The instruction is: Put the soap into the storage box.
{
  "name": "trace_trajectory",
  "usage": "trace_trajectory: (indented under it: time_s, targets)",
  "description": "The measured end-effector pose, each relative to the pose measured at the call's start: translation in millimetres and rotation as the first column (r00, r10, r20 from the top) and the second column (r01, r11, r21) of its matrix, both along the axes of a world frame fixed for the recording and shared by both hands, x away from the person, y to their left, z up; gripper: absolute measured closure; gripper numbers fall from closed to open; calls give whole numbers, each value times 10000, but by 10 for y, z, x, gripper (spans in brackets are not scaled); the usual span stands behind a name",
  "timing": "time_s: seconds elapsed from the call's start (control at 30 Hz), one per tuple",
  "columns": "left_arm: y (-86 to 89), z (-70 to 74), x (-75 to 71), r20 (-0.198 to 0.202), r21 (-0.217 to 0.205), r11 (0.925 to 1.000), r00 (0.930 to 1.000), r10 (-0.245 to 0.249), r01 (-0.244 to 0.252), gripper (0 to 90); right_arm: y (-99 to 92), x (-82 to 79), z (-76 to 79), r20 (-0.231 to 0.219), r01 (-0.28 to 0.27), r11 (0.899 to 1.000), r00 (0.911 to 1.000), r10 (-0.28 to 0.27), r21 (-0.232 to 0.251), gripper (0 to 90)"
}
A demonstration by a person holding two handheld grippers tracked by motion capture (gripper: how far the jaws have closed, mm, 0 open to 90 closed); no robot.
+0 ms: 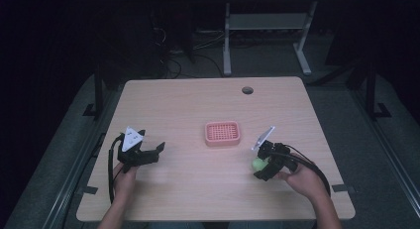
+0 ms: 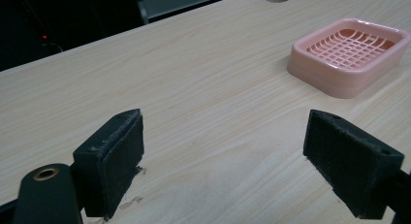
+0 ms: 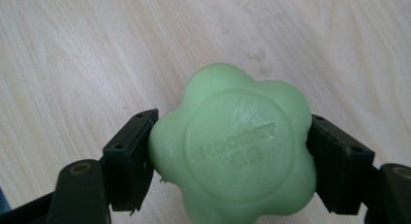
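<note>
Left claw sitting low over the left side of the wooden surface, jaws spread wide with nothing but bare wood grain between them in the left gripper view, so fully released. Gripped from below by the person's left hand, grey three-cornered plate on top, black cable looping down off the left edge. Moving right: pink soap dish parked around the middle of the surface, slotted grid floor, nothing in it, well apart from both claws; same dish showing ahead and to the right in the left gripper view. Small round hole in the surface farther back, behind and just right of the dish. Further right: right claw clamped on a green soap, held by the right hand near the front right part of the surface. Up close in the right gripper view, green soap flower-shaped with rounded lobes and a round stamped centre with lettering too soft to read properly, pinched on two opposite sides by the black pads, one each side. Seemingly just above the wood, though hard to say whether touching it. Soap to the right of the dish and nearer the person, not in it.
</note>
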State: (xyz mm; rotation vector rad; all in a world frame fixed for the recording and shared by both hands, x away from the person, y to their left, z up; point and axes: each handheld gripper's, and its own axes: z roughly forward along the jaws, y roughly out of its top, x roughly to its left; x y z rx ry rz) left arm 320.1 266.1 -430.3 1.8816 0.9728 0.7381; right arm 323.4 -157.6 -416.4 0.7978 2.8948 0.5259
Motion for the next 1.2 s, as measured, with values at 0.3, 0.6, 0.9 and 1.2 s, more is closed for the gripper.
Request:
trace_trajectory:
  time_s: [0.3,0.6,0.9,1.2]
  targets:
    - [3,-5,4,-47,-10,10000,10000,32,-32,143,54,116,99,98,-64,9997,9999,61,243,258]
    - [14,-9,8,-46,-129,9999,10000,48,-48,143,86,242,216,266,-17,9988,9996,4,499,258]
    - [21,-9,11,-79,-101,9999,10000,57,-58,143,152,350,233,182,-63,9985,9998,53,552,258]
    - [9,-13,12,-61,-150,9999,10000,49,-50,143,245,461,260,172,-110,9976,9998,98,677,258]
